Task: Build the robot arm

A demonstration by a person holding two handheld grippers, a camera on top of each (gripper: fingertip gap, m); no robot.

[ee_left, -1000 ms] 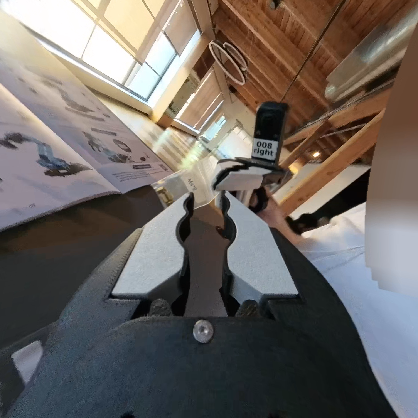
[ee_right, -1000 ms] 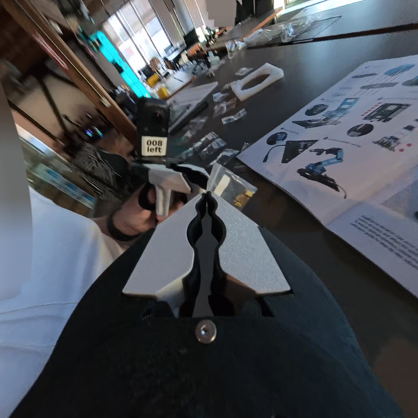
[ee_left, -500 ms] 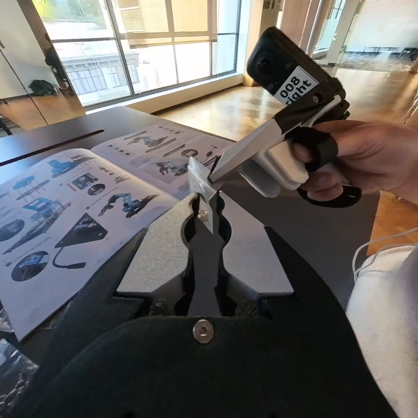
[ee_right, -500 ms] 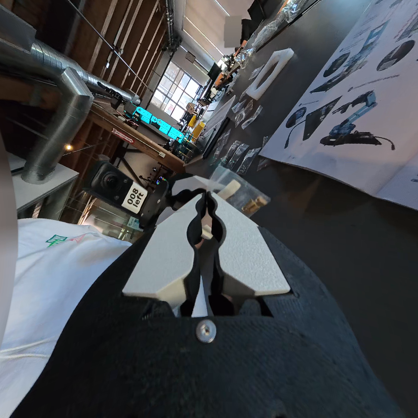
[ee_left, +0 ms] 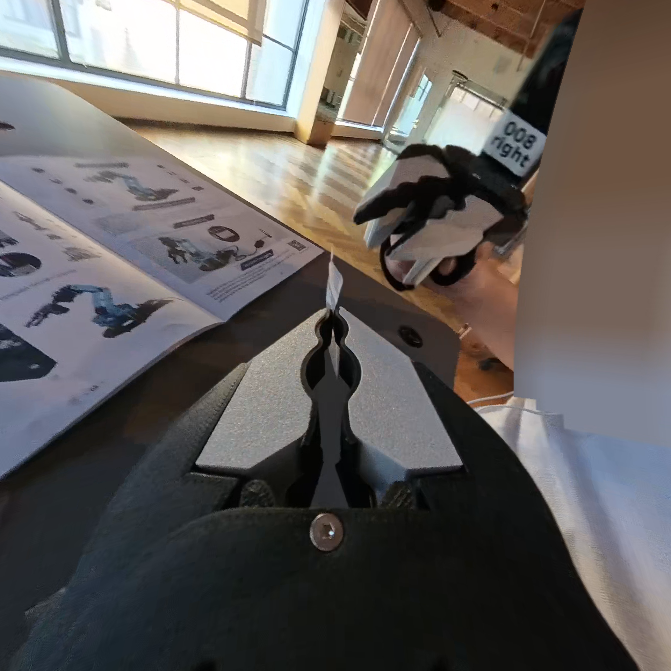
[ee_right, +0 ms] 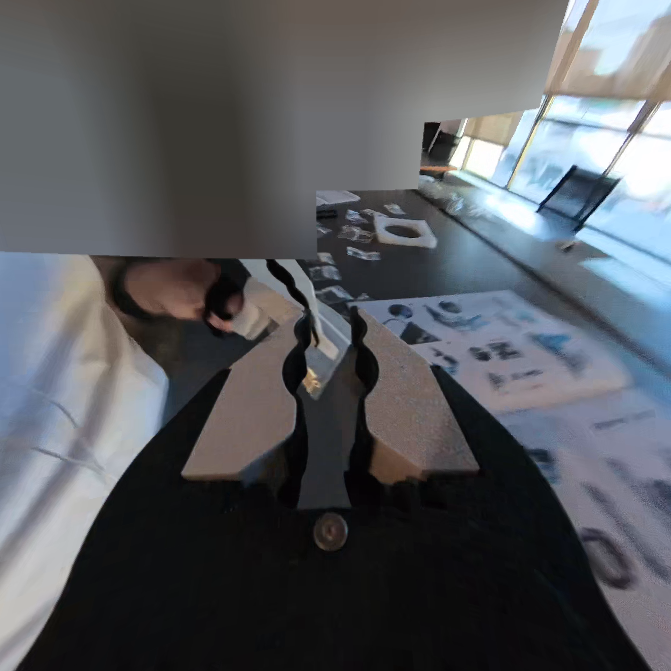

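The open booklet (ee_left: 120,254) lay at the left on the dark desk (ee_left: 109,417), its pages printed with pictures of machine parts. Right of it, the left gripper (ee_left: 333,319) was clamped on the edge of a small clear plastic bag (ee_left: 333,287), which stood up thin and edge-on from between its tips. Farther right and higher, the right gripper (ee_left: 370,221) hung apart from the bag with its jaws parted, a white sleeve (ee_left: 599,508) below it. The right wrist view showed what the left one did not: the bag's flat face (ee_right: 319,366), with small brass-coloured pieces inside it, lying in the gap of the spread right gripper (ee_right: 328,323) without visible contact. To its right sat the booklet (ee_right: 508,348), then more clear bags (ee_right: 359,232) and a white foam frame (ee_right: 405,234) farther back on the desk (ee_right: 472,268).
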